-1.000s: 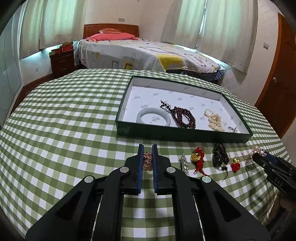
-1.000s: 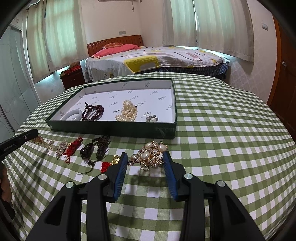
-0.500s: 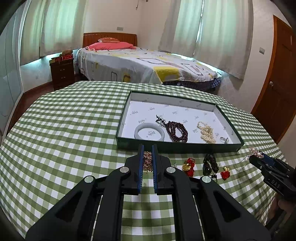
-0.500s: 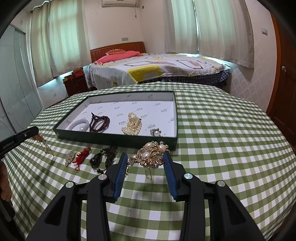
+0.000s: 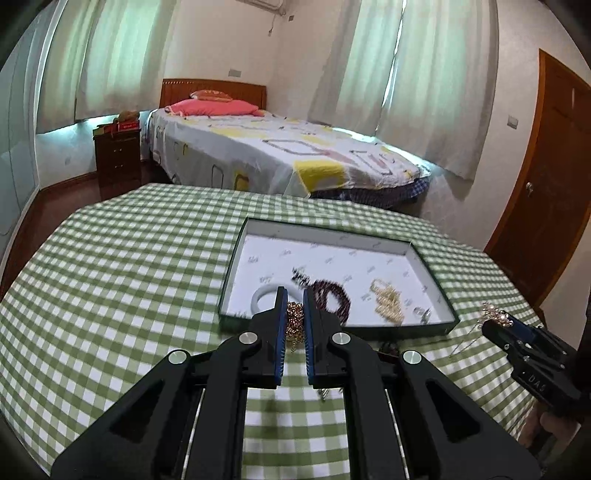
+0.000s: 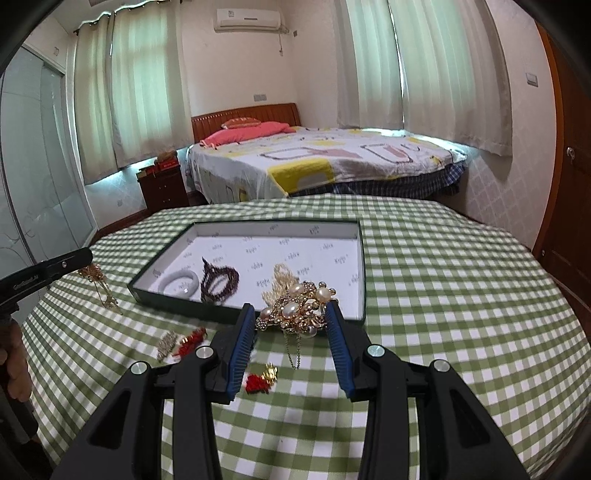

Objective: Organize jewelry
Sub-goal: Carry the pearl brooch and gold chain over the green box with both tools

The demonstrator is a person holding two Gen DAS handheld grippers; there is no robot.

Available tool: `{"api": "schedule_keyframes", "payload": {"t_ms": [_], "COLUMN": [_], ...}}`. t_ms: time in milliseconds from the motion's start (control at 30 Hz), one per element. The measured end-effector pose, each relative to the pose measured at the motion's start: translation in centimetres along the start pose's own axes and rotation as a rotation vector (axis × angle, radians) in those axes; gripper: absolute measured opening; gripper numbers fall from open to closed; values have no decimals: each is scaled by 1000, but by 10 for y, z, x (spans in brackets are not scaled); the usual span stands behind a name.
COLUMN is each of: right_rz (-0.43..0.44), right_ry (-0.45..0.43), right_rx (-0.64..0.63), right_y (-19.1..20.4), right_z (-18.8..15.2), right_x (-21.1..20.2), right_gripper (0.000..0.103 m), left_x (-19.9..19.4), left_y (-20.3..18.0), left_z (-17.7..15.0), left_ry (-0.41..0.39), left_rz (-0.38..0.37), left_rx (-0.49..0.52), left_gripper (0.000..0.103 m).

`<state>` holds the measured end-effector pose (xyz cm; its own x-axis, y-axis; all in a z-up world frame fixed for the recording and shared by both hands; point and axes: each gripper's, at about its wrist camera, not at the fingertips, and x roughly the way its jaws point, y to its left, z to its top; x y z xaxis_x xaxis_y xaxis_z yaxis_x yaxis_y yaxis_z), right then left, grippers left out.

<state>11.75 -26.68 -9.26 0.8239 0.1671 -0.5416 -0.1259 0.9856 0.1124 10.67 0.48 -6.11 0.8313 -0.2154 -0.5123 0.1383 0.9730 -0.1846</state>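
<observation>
Inside, the tray (image 6: pixel 364 273) holds four jewelry pieces.

Green-checked tablecloth (image 6: pixel 443 280) spreads across the foreground. At twelve o'clock beyond it sits the bed (image 6: pixel 332 166) with a pink pillow (image 6: pixel 251 133) at its headboard. Dark nightstand (image 6: pixel 162 188) at ten o'clock, air conditioner (image 6: pixel 247 19) high up, wooden door (image 5: pixel 546 206) at three.

Home bedroom: bed (image 5: pixel 280 155), curtains (image 6: pixel 369 62).
</observation>
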Motion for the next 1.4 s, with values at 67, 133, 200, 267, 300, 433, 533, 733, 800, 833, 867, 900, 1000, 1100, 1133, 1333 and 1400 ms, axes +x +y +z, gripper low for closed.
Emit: {"api": "schedule_keyframes", "payload": {"t_ms": [67,133,200,267,300,433,533,733,800,833,867,900,1000,1100,1133,1333,1400], "right_rz": [1,2,3,5,5,5,5,-6,-6,-6,-6,-7,-3,-4,-2,1,4], "right_ry": [-18,-35,-50,-69,-79,-103,-114,-119,-116,-111,-106,-98,-69,-30,-6,94,130], "right_rx": [-7,-12,-19,-27,-32,-43,-48,-65,-61,-58,-55,-52,-46,-42,-37,-37,-36], "right_y": [2,3,4,4,4,3,1,-3,-7,-10,-12,-14,-20,-25,-28,-33,-34], "right_z": [7,14,20,30,35,51,61,77,80,81,81,81,77,72,69,56,52], "right_x": [-1,-2,-3,-2,-1,5,13,38,47,55,61,68,88,107,117,153,162], "right_gripper": [40,40,40,40,40,40,40,40,40,40,40,40,40,40,40,40,40], "left_x": [-2,-2,-2,-1,0,7,19,57,72,80,92,99,134,164,172,214,223], "left_y": [-2,-3,-5,-6,-6,-8,-10,-12,-12,-12,-12,-10,-3,7,11,21,23], "left_z": [7,14,24,32,36,54,69,89,93,94,95,94,87,77,73,57,53], "left_ry": [-13,-26,-42,-53,-60,-89,-102,-85,-79,-75,-63,-54,5,68,90,193,224], "left_rz": [-14,-20,-27,-34,-37,-42,-44,-49,-43,-39,-33,-28,-7,14,18,53,57], "left_rx": [-7,-7,-5,-5,-6,8,17,25,37,42,49,51,54,46,42,39,45], "left_gripper": [9,9,9,9,9,9,9,9,9,9,9,9,9,9,9,9,9]}}
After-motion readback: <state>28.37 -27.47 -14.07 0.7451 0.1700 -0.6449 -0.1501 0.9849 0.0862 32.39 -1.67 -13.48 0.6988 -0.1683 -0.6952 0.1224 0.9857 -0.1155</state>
